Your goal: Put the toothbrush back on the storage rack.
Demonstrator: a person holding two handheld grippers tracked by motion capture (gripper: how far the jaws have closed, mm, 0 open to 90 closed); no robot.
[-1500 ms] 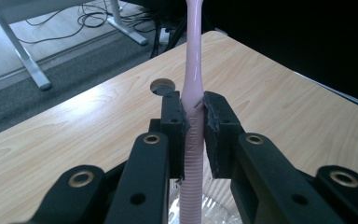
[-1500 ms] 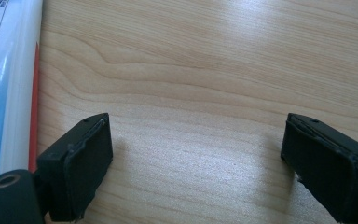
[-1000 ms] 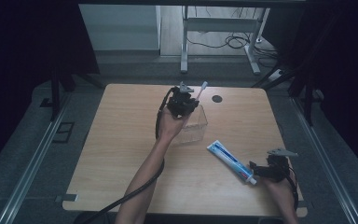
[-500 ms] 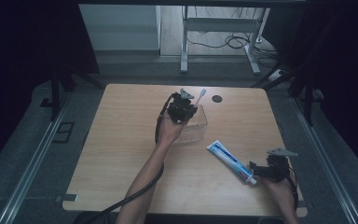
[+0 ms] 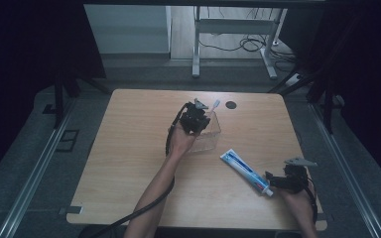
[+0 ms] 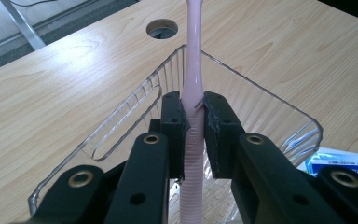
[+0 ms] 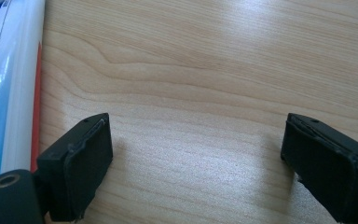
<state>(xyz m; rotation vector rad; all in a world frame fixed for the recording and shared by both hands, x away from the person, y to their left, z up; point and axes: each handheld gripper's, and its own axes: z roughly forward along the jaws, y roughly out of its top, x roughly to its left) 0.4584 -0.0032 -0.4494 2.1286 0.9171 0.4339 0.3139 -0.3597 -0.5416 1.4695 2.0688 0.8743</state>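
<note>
Toothbrush (image 6: 192, 88) pinched by left gripper (image 6: 194, 116) over clear tray (image 6: 121, 112), seemingly above it, right gripper (image 7: 196, 154) spread wide

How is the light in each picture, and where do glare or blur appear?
High view: dim, with dark surroundings. Left gripper view: bright glare on the wooden table; the pink toothbrush and clear plastic tray stay sharp. Right gripper view: bright, with the white toothpaste tube slightly blurred.

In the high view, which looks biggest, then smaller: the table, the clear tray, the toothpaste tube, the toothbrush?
1. Table
2. Clear tray
3. Toothpaste tube, close to the tray in length but narrower
4. Toothbrush, though the left gripper hides most of it, so its rank is unsure
</note>
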